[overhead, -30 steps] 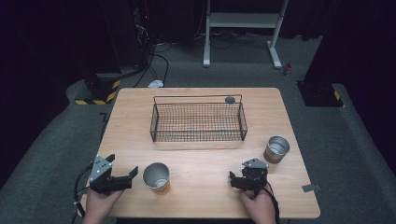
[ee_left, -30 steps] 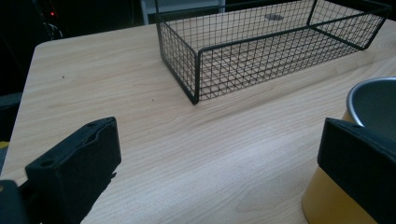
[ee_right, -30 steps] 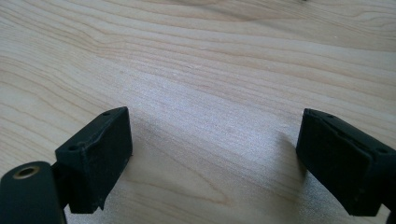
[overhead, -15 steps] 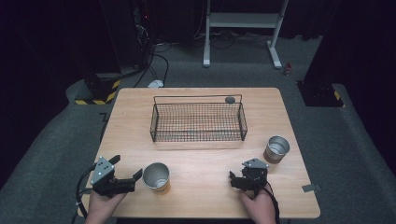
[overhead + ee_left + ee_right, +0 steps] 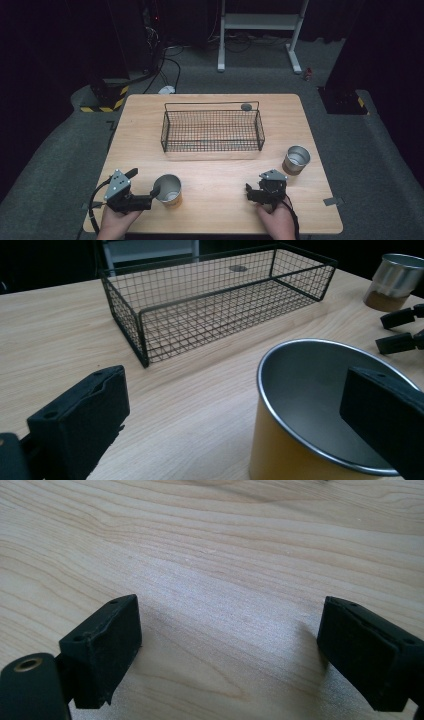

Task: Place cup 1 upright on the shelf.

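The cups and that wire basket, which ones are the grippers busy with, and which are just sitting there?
In the job:
- orange cup, which the open left gripper is reaching for
- right gripper, open, over bare table

Just lying about:
- brown cup
- wire basket
- small grey disc

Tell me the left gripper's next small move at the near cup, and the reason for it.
Probably slide the left gripper a little further right, then close. Its jaws stand open; in the left gripper view one jaw overlaps the yellow-sided metal cup and the other is off to its side, so the cup is not yet centred between them.
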A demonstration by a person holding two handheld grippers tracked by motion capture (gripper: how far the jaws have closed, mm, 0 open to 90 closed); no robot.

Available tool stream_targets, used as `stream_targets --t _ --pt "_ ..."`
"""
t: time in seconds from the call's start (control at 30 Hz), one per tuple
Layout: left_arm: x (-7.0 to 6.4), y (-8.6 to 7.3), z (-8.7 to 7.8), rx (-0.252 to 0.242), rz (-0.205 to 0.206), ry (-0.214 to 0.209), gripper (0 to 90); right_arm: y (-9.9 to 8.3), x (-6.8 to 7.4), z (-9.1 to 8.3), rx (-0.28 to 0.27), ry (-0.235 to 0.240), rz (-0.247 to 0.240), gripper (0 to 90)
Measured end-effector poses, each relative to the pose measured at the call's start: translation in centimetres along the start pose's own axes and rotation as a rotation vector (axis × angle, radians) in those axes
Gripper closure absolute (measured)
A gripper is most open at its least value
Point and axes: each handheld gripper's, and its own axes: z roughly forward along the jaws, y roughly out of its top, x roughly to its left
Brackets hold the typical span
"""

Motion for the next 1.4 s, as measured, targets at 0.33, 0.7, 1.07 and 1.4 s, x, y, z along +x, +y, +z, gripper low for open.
stream_targets --t 0.33,0.7,1.07,1.4 --pt "-1.3 0.2 0.6 0.003 0.013 -0.048 0.1 0.0 0.0 0.0 0.000 0.000 0.000 10.3" --pt "-2.4 0.3 1.2 -0.001 0.023 -0.088 0.1 0.0 0.0 0.0 0.000 0.000 0.001 10.3" --pt "-3.1 0.4 1.5 -0.006 0.031 -0.121 0.1 0.0 0.0 0.0 0.000 0.000 0.000 10.3" --pt "-3.7 0.4 1.9 0.002 0.036 -0.136 0.1 0.0 0.0 0.0 0.000 0.000 0.000 10.3"
